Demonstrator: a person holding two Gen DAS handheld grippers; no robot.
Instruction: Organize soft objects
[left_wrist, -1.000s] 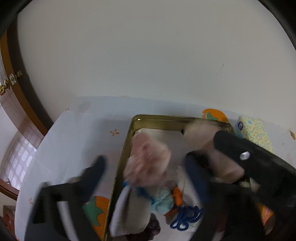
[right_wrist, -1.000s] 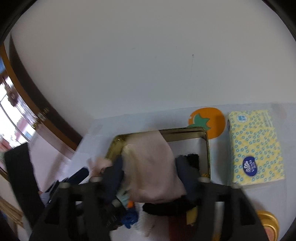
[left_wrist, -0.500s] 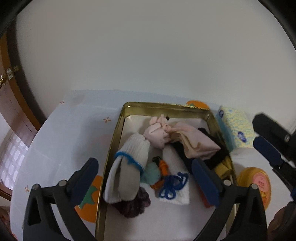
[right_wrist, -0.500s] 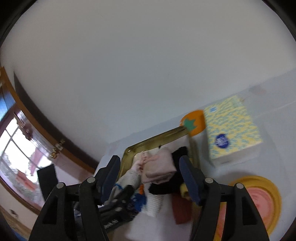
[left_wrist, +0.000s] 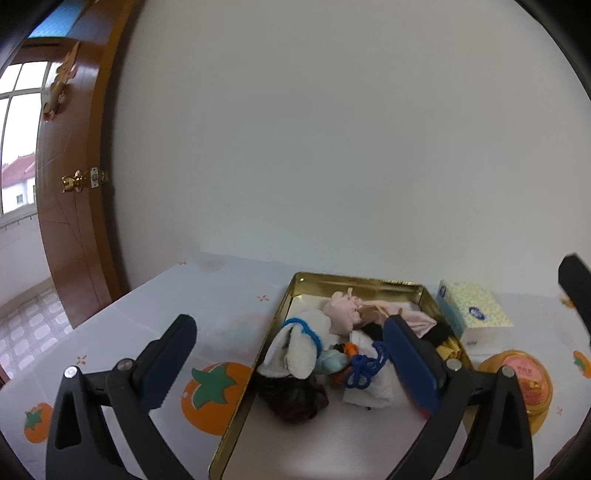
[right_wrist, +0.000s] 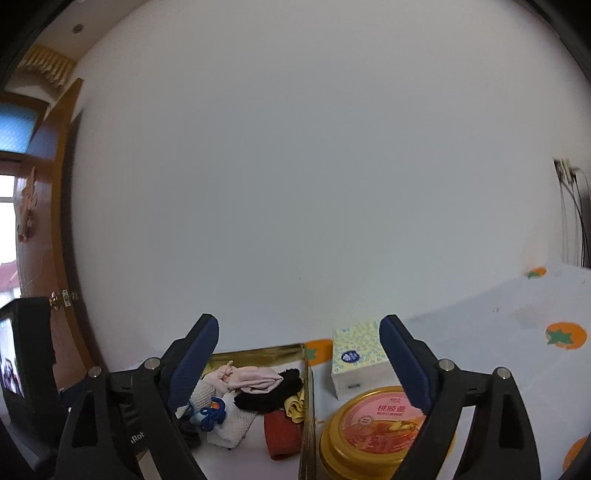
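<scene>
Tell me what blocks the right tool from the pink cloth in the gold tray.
Nothing visible does. The right tool, its jaws opening and empty, sits back from the gold tray. The pink cloth lies on top of the pile, uncovered, beside a black cloth.

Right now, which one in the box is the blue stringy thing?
Find the gold tray on the table. Among its soft things, the blue cord lies looped on a white cloth. It is the only knotted cord; everything around it is cloth.

Left gripper (left_wrist: 291, 350) fingers apart, empty; gold tray (left_wrist: 354, 282) holds socks (left_wrist: 299, 347), possibly gloves.
</scene>
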